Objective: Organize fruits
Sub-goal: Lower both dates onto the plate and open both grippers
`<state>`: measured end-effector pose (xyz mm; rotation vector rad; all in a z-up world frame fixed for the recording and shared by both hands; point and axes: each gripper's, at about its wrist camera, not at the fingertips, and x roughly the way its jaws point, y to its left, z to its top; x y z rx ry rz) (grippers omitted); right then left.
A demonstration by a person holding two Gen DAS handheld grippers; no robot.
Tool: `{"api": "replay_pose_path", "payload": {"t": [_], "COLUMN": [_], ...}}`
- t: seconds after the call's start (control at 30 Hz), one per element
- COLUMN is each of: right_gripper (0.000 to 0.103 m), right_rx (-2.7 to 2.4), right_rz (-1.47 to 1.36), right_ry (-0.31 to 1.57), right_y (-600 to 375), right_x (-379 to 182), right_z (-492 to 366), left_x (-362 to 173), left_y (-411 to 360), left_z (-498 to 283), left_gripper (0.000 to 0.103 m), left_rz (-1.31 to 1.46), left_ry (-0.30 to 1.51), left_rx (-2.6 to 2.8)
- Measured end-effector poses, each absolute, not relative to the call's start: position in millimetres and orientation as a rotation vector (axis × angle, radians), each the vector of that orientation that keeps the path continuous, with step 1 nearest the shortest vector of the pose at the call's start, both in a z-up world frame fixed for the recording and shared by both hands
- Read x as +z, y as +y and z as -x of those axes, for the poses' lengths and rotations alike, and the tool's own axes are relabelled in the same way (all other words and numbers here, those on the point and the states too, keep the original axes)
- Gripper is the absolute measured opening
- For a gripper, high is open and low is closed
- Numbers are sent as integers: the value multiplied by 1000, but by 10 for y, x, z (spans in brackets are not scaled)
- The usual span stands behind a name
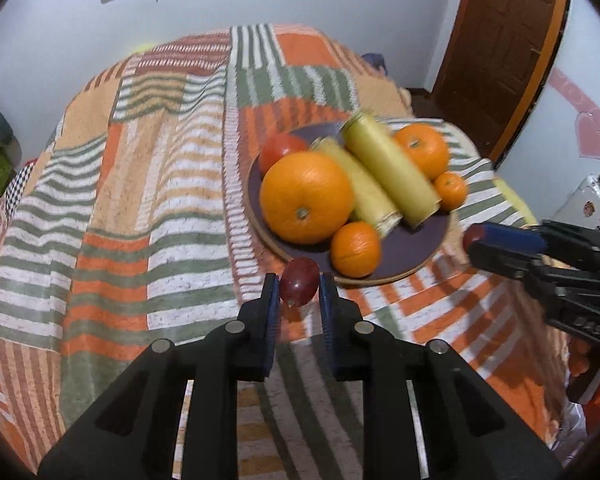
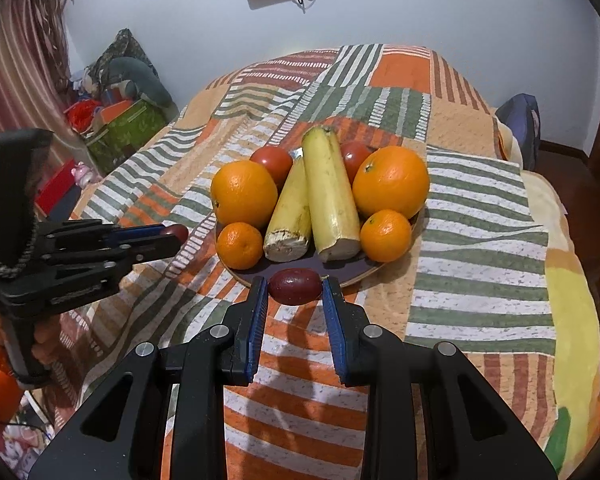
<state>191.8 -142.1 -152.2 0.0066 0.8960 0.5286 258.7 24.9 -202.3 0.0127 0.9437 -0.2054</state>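
Between the right claw's [image 2: 294, 286] pads a grape [image 2: 295, 286] is pinched, long axis crosswise, the plate [image 2: 364, 274] rim just at 12 o'clock; the left claw [image 1: 298, 285] grips another grape [image 1: 299, 281], plate [image 1: 420, 254] at 1 o'clock, equally near.

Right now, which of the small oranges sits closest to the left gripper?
The small orange at the plate's near rim, beside the big orange; the other small one lies farther back, right of the bananas.

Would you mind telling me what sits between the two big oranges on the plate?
Two bananas lie side by side between the oranges, best seen in the right wrist view.
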Motion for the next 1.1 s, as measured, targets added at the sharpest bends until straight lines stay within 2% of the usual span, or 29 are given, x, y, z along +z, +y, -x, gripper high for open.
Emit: {"api": "replay_pose_path", "payload": {"t": [0.27,0.93,1.1], "right_gripper": [26,27,34], "right_rx": [531,521,512], "right_rz": [4,27,25], "right_ry": [880,936,934], "right_y": [-1371,-1218,-1226], "right_x": [-1518,-1785,-1757], "right_z": [-2000,-2132,-2120], "left_x": [-1888,-2071,-2033], "left_y": [-35,-199,-184], "left_z": [-2654,-2920,-2858], "left_gripper": [20,20,20], "left_rz": [-15,-12,-10], "left_ry": [908,946,936], "left_rx": [-272,-295,-284]}}
